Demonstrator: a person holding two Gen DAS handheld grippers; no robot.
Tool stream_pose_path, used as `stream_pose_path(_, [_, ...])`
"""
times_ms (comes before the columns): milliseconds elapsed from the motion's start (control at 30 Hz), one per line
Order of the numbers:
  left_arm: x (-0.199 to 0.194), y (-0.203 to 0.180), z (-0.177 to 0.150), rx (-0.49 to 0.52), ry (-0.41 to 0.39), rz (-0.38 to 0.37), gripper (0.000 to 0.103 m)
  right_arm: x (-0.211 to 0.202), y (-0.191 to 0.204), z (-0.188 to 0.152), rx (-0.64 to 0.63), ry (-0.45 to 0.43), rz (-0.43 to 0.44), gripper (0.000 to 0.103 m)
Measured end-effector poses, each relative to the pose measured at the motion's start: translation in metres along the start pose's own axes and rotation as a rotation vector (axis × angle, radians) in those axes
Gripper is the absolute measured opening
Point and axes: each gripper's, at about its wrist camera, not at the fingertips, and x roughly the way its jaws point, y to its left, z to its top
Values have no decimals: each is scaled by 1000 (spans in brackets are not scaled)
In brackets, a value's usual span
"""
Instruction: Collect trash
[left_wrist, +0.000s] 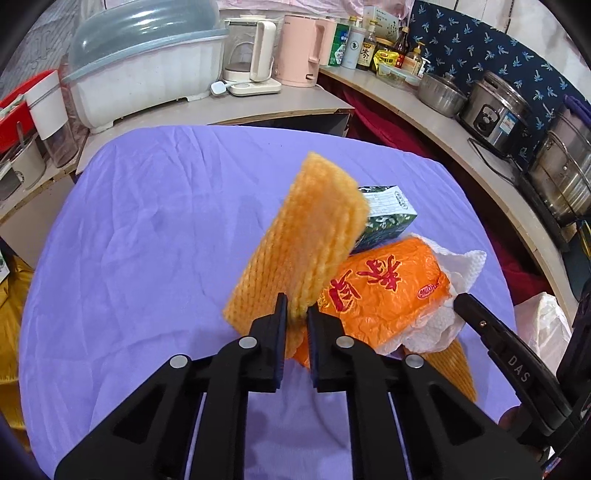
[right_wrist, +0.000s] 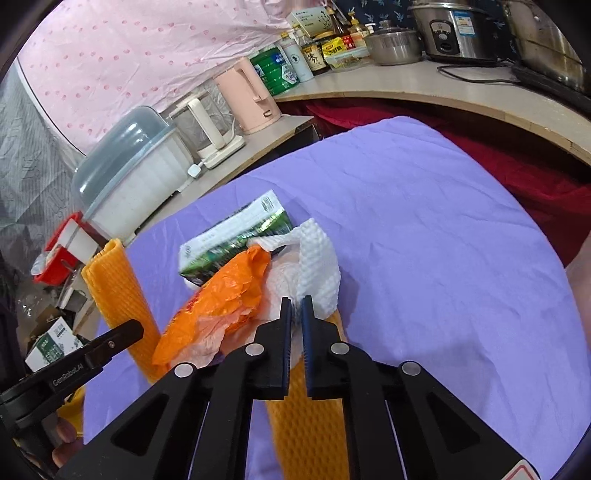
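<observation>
Worktop (left_wrist: 147, 221) under purple cloth: broad bare area left of and beyond pile; far edge meets cluttered counter (left_wrist: 424, 122). Trash heaped mid-right on orange mesh mat (left_wrist: 306, 236): orange bag (left_wrist: 388, 291), white paper towel (right_wrist: 317, 266), green carton (right_wrist: 236, 240). Left fingers (left_wrist: 297, 314) clamped on mat edge, lifting it upright. Right fingers (right_wrist: 295, 306) nearly closed, pinching towel.

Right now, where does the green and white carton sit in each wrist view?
Left wrist: green and white carton right of centre, behind the raised orange mat.
Right wrist: left of centre, above the orange bag.
Shared landmark: pink kettle on the counter.
</observation>
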Motion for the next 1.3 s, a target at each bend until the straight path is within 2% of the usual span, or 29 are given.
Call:
stream_pose_path(267, [-57,-14,-30,33,-35,-36,9,-71,0,-26,-13,-56,9,5])
stream_pose_path(433, [-83,-29,-57,73,-32,-68,9,-103,-7,-51,-34,-63,-21,4])
stream_pose_path(633, [-99,-49,-99,138,7,-87,9,-133,-27,-84,-7,-51,-36,4])
stream_pose_path(833, [-93,-62,-140,178,82,-86,10,-158,-51,-113,23,-37,-57,2])
stream_pose_path(967, [-88,-73,-165,214,109,-85,15,-166,-68,-129,45,-20,-73,2])
stream_pose_path(1000, [-87,-77,-170,223,113,-81,19,-168,-71,-132,47,-17,-78,2])
stream_pose_path(1033, [-87,-78,-172,226,115,-78,28,-168,-75,-135,51,-14,-87,2])
stream_pose_path(1067, [-87,-79,-174,224,115,-75,37,-168,-77,-137,55,-13,-89,5])
stream_pose_path(1100, [-88,-80,-175,216,112,-77,39,-169,-79,-137,65,-15,-91,7])
stream_pose_path(1167, [-93,-79,-172,188,97,-82,48,-169,-81,-137,67,-24,-101,24])
stream_pose_path(1200, [-95,-78,-170,177,85,-84,48,-168,-81,-135,60,-30,-111,30])
stream_pose_path(1267, [-101,-76,-164,157,57,-78,50,-164,-84,-132,53,-36,-134,49])
stream_pose_path(1300, [-103,-77,-161,146,49,-75,50,-159,-85,-130,55,-34,-138,52])
